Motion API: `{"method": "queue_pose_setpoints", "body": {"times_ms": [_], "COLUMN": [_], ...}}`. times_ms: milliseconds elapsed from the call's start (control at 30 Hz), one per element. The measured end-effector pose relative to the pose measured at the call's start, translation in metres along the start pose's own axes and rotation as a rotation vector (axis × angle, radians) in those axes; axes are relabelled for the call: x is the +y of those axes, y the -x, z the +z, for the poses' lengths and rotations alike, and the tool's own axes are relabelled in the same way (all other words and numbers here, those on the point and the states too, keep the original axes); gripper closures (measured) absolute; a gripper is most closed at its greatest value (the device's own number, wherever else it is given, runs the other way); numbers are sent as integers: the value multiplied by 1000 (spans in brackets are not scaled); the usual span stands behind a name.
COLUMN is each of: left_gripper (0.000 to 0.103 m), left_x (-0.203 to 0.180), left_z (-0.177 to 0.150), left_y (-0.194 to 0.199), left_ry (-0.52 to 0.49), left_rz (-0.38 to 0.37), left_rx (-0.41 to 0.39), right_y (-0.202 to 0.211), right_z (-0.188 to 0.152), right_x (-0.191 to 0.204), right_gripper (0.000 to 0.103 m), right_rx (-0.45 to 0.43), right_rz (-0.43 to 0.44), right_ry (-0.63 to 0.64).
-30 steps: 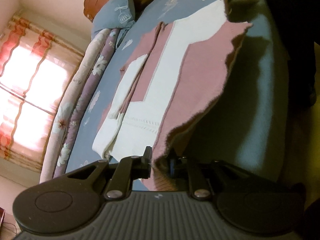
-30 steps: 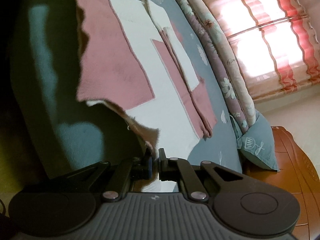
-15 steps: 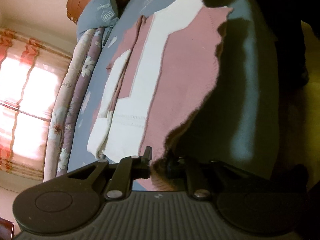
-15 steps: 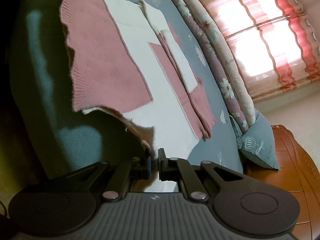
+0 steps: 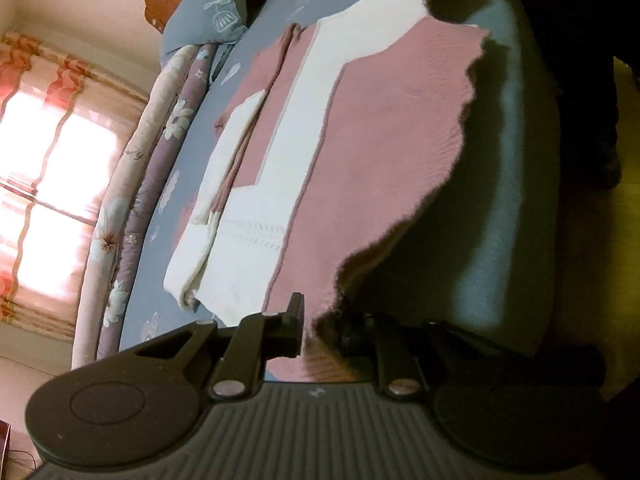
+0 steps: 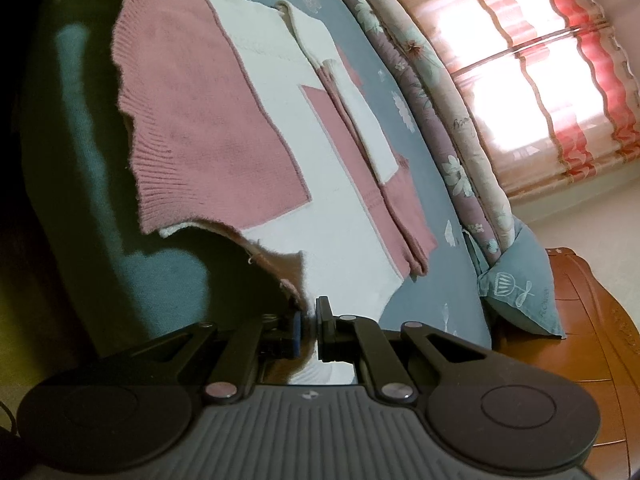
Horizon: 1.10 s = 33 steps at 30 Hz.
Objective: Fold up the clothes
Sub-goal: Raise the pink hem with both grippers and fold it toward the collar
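The pink and white sweater [image 5: 384, 152] lies flat on the blue bed [image 5: 516, 184]; the left gripper [image 5: 320, 330] and right gripper [image 6: 307, 330] each pinch its near edge, jaws narrow; both should lift evenly and carry that edge across the sweater.

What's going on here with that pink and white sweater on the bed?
A person is folding the pink and white sweater on the blue bed, using a hand-held gripper in each hand. The left gripper and the right gripper each pinch a corner of the near edge and hold it lifted off the bed, while the far part lies flat with a sleeve folded in. The fold is not yet laid down.
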<state>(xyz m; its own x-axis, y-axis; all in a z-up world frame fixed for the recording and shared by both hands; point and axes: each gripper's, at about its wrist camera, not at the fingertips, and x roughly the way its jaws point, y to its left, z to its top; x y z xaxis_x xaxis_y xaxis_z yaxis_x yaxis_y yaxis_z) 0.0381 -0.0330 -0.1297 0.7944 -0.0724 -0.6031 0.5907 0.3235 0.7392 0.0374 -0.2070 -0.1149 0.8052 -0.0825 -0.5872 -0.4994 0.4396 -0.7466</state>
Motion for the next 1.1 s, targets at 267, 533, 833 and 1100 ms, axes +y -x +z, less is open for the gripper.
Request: {"method": "queue_pose_setpoints", "body": {"times_ms": [267, 533, 833, 1100], "left_gripper": [95, 95, 95, 95], "left_x": [-2, 6, 25, 40], "left_z": [1, 3, 8, 12], "left_y": [2, 7, 1, -3], "left_ry": [9, 29, 76, 75], "left_rz": [7, 15, 12, 8], "left_rx": [13, 26, 49, 56], "right_y": [0, 1, -4, -14], "right_z": [-1, 3, 11, 17], "right_x": [0, -10, -31, -46], "right_gripper": [96, 96, 96, 96], "right_rx": [-1, -12, -29, -34], "right_rz": [6, -5, -25, -29], "right_ry": [1, 20, 12, -1]}}
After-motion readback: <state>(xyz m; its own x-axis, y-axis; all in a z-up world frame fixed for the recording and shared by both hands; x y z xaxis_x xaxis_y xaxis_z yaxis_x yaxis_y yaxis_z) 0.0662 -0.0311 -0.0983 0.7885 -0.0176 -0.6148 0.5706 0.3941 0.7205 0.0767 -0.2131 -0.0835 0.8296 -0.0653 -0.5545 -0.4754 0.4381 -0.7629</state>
